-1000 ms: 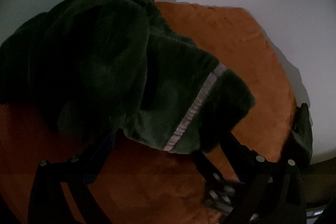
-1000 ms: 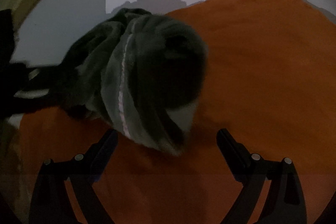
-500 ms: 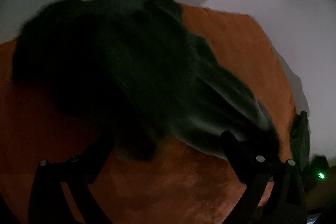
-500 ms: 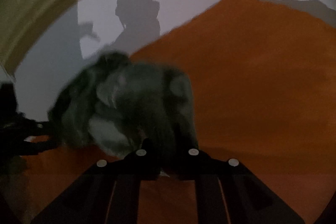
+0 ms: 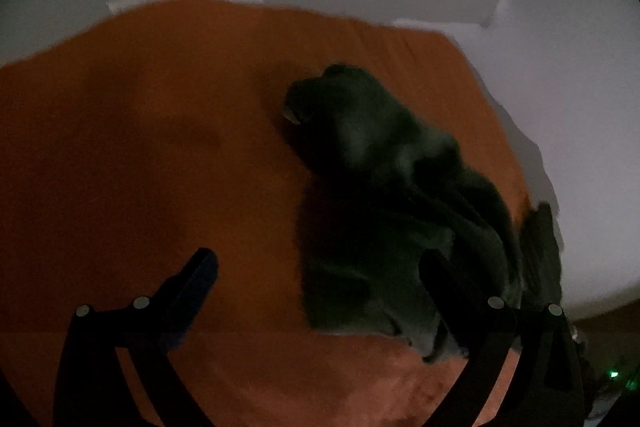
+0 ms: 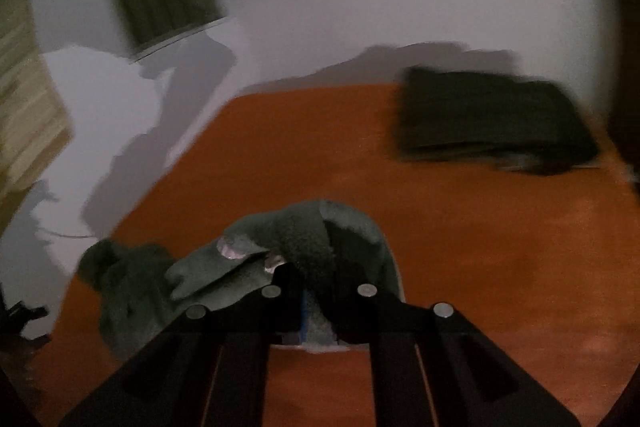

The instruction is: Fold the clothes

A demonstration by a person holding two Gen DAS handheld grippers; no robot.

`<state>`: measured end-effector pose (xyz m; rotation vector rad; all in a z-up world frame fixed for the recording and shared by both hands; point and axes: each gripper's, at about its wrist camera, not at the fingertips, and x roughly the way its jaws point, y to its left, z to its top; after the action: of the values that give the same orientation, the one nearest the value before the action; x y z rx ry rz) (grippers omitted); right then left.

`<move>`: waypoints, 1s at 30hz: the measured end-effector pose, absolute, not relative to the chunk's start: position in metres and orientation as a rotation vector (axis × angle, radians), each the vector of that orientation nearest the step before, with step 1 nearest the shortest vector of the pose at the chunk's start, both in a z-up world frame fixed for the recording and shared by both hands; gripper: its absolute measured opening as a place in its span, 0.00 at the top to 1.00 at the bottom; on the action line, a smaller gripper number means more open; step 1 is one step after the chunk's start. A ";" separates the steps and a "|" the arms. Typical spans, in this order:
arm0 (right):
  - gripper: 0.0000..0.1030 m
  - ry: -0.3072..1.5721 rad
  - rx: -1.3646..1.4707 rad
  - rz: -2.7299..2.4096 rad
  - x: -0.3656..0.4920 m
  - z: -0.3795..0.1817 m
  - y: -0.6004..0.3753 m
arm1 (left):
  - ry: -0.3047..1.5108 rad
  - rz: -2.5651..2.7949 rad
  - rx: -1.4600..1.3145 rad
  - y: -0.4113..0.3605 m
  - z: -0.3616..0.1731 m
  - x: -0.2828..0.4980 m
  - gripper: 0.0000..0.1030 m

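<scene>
Orange blanket (image 6: 460, 247) covered the work surface. Folded dark stack (image 6: 492, 115) lay at the blanket's far edge. Dark green fleece garment (image 5: 400, 195) lay bunched on the blanket; soft, limp, thick pile, best gripped at a hem. Right claw (image 6: 320, 303) pinched a fold. Left claw (image 5: 320, 267) spread, empty.

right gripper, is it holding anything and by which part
Yes: the right gripper is shut on the dark green fleece garment, pinching a bunched fold at its near edge. The left gripper is open, holding nothing.
</scene>
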<state>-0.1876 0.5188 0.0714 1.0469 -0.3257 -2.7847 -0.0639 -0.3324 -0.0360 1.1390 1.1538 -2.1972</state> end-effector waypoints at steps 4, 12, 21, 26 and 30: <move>0.94 -0.427 1.086 -2.991 -0.146 0.098 0.641 | 1.206 -2.241 1.272 -0.291 -0.052 -0.079 0.02; 0.93 -0.194 1.159 -3.222 -0.021 0.134 0.763 | 0.950 -2.434 1.681 -0.167 -0.057 -0.141 0.02; 0.93 -0.320 1.563 -2.956 0.015 0.039 0.751 | 0.227 -2.713 2.119 0.035 -0.007 -0.185 0.02; 0.93 -0.248 1.613 -2.841 0.028 0.034 0.710 | 0.208 -2.651 2.230 0.092 -0.002 -0.220 0.02; 0.93 -0.149 1.458 -2.832 0.021 0.052 0.680 | 0.426 -2.541 2.286 0.107 -0.030 -0.247 0.02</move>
<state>0.0211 0.6799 0.0524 1.4584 -0.1488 -2.8324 -0.2471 0.1070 -0.0295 2.2857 0.4264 -2.5411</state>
